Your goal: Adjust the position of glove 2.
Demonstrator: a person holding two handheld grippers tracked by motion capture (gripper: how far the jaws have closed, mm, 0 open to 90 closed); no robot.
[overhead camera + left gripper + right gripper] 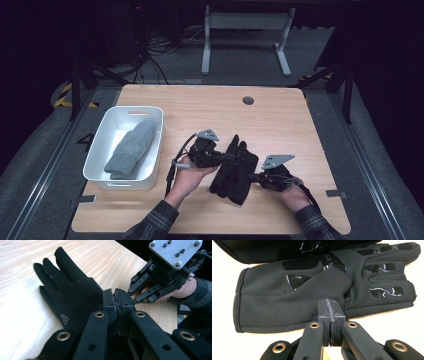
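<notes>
Two black gloves (234,171) lie overlapped at the table's middle. My left gripper (226,157) comes in from their left. Its jaws are shut (115,298) on the side edge of the upper glove (72,293), whose fingers point away. My right gripper (254,176) comes in from the right and its jaws are pressed together (331,305). They pinch the near edge of the lower glove (294,297), which lies palm up with shiny grip patches. The upper glove (287,248) crosses the top of that view. The two grippers' tips nearly meet, with the right gripper (132,295) just beyond my left jaws.
A white bin (100,159) stands at the table's left with a folded grey knit item (131,149) inside. A round grommet (248,100) sits near the table's far edge. Bare wood (280,125) lies beyond and right of the gloves. Table legs and cables are on the floor behind.
</notes>
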